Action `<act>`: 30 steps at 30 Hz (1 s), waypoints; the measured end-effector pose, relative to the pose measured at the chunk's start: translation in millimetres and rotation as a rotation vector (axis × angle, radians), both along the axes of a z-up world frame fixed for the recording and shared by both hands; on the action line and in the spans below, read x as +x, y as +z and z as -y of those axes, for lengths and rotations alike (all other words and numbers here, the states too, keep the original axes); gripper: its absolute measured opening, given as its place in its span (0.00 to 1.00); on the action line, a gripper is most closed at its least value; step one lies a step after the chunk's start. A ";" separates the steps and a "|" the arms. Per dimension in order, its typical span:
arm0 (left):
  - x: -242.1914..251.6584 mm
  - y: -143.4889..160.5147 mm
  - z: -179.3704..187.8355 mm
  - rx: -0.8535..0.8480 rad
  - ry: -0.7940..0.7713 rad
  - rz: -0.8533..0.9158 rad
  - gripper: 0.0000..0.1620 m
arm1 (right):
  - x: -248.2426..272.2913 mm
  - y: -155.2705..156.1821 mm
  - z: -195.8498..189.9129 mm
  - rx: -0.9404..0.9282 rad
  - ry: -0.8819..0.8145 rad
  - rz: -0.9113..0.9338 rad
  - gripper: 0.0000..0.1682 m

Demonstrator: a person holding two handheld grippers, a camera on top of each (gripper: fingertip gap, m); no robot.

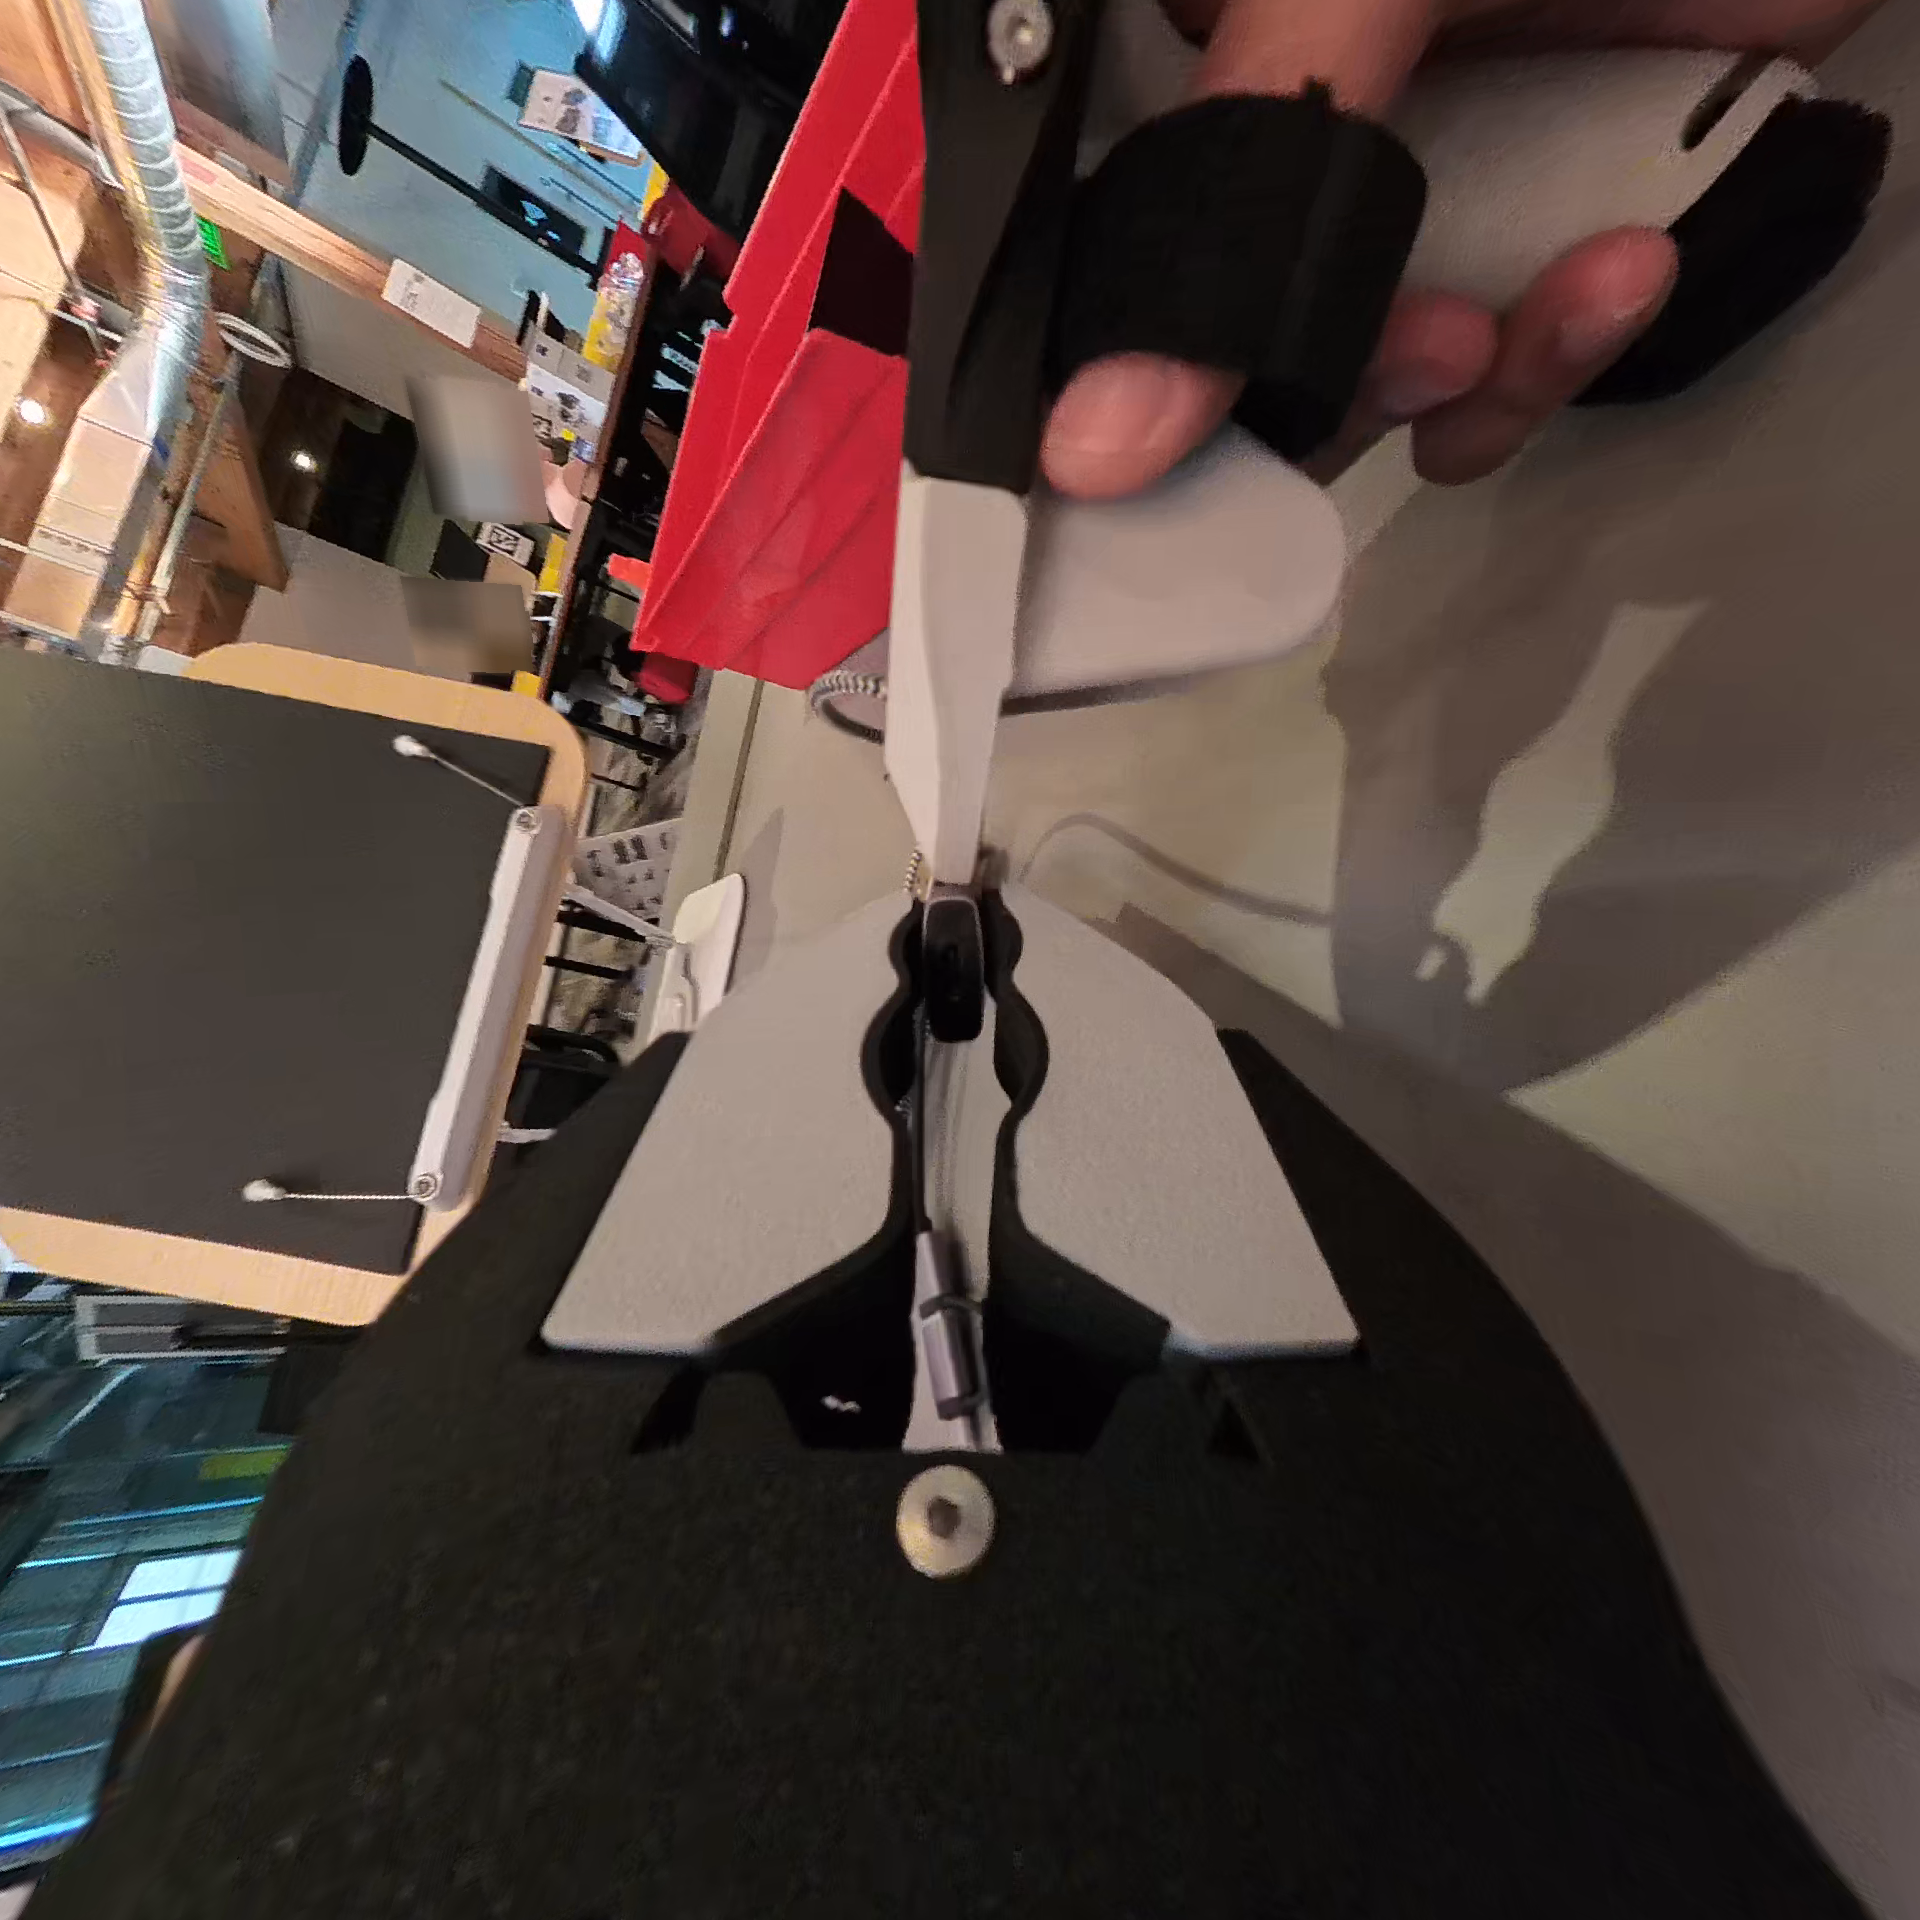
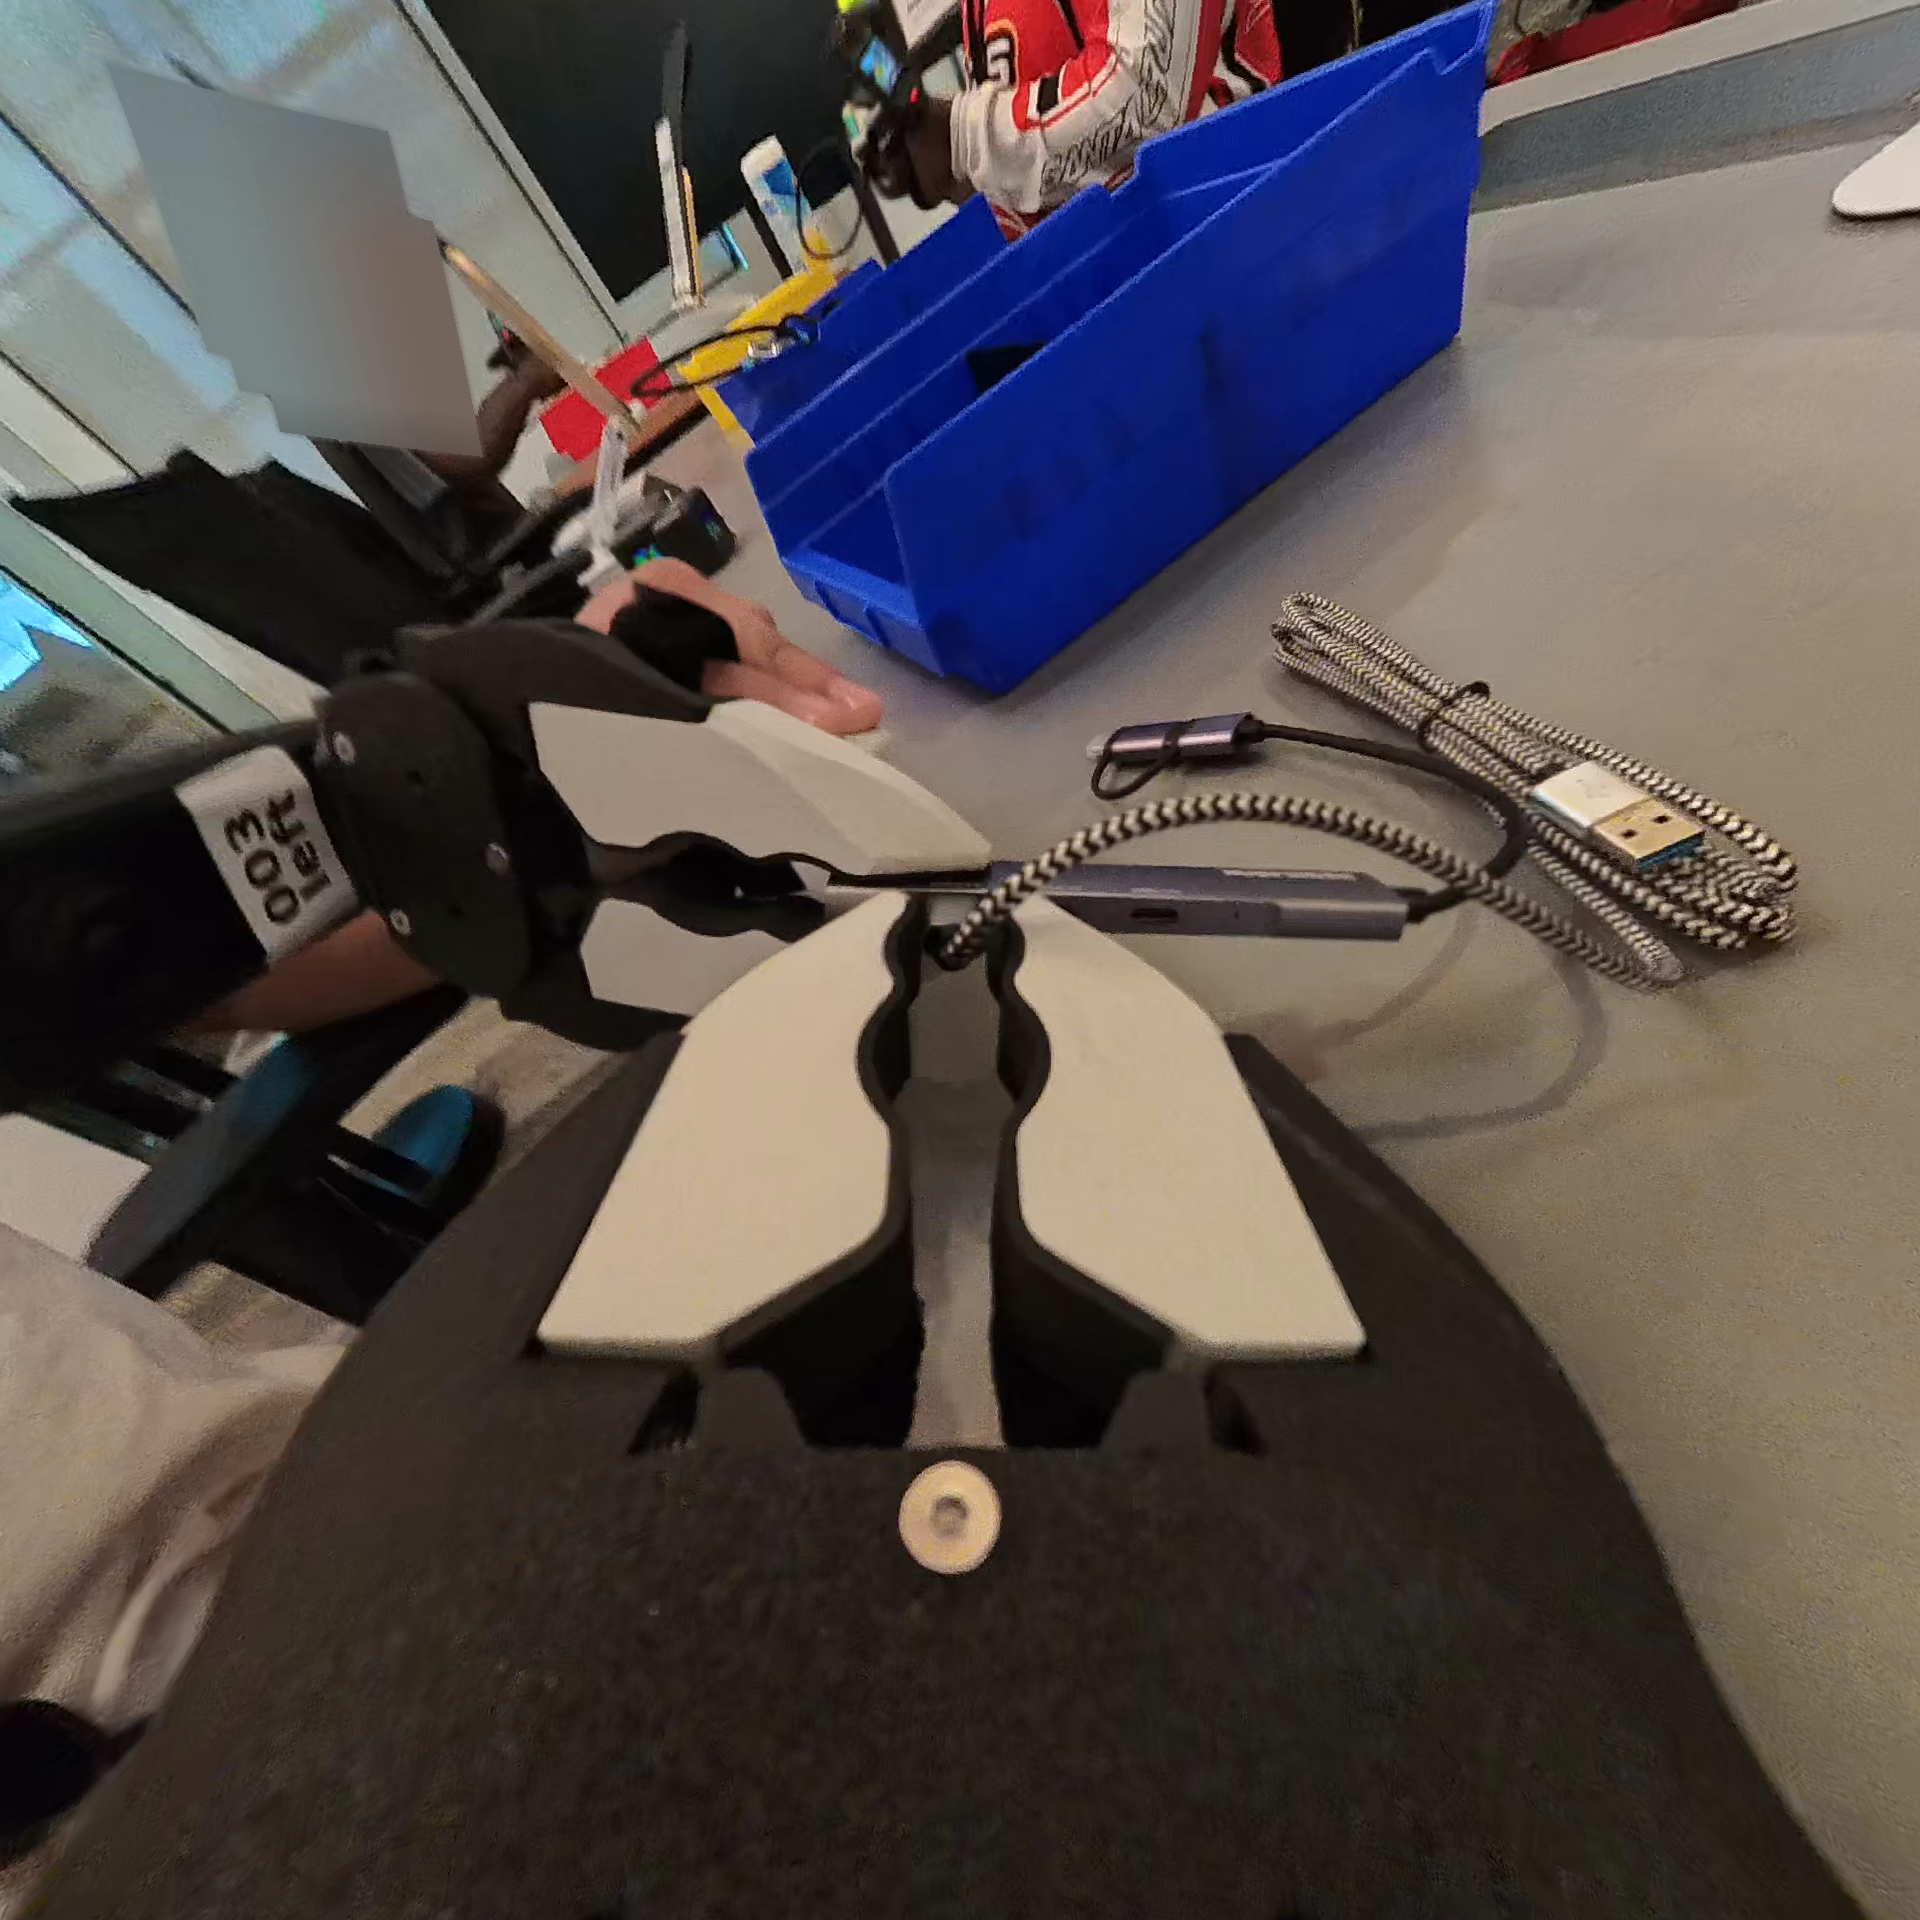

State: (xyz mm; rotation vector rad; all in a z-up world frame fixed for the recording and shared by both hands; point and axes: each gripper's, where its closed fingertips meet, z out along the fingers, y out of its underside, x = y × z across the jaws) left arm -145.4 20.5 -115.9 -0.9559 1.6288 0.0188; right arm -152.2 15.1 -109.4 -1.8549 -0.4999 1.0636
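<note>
A slim grey adapter [image 2: 1195, 902] with short black leads hangs just above the grey counter [image 2: 1558, 416], pinched at its flat metal end between the closed tips of the left hand-held gripper [image 2: 914, 868], which reaches in from the left. The right hand-held gripper [image 2: 954, 940] meets it from below, its tips clamped on the braided black-and-white cable [image 2: 1039, 852] beside the adapter's body (the rest of that cable lies coiled on the counter to the right). In the left wrist view, the adapter's end [image 1: 954, 971] sits at the tips of the left hand-held gripper [image 1: 951, 935]. A blue bin [image 2: 1143, 416] stands well behind.
</note>
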 end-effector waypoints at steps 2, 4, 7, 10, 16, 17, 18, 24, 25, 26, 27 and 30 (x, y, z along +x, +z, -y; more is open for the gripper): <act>-0.1 -0.8 -0.7 0.015 0.010 -0.001 0.06 | -0.2 -0.5 -0.5 -0.028 -0.006 -0.024 0.06; 0.1 -2.4 -0.2 -0.016 0.017 0.001 0.06 | 0.2 -1.9 -0.3 -0.054 -0.001 -0.032 0.06; 0.8 -2.9 -2.2 -0.055 0.043 -0.007 0.06 | 1.1 -1.4 -1.7 -0.087 0.005 -0.067 0.07; 1.2 -4.7 -3.8 -0.063 0.069 -0.017 0.06 | 1.8 -3.8 -2.5 -0.012 -0.023 0.043 0.07; 2.8 -3.4 -3.2 -0.038 0.053 -0.039 0.06 | 4.6 -3.1 -1.1 -0.003 0.013 0.070 0.07; 3.0 -2.6 -3.0 -0.035 0.048 -0.037 0.06 | 4.9 -2.1 -1.1 -0.008 0.020 0.060 0.07; 3.0 -2.7 -2.3 -0.043 0.042 -0.038 0.06 | 5.0 -2.0 -0.4 -0.014 0.027 0.053 0.07; 1.8 -0.1 2.6 -0.051 0.006 -0.042 0.06 | 4.4 0.3 4.5 -0.061 0.083 -0.010 0.07; 1.4 -0.9 3.1 -0.063 0.003 -0.043 0.06 | 4.3 -1.1 5.2 -0.055 0.085 0.002 0.07; 0.8 -0.2 3.4 -0.062 -0.006 -0.038 0.06 | 3.9 -0.9 5.7 -0.047 0.089 0.006 0.07; 0.0 1.0 4.4 -0.066 -0.017 -0.032 0.06 | 3.0 0.0 6.5 -0.036 0.102 0.009 0.07; -2.0 5.6 15.3 -0.224 -0.102 0.022 0.06 | -0.1 4.2 13.7 0.035 0.171 0.041 0.06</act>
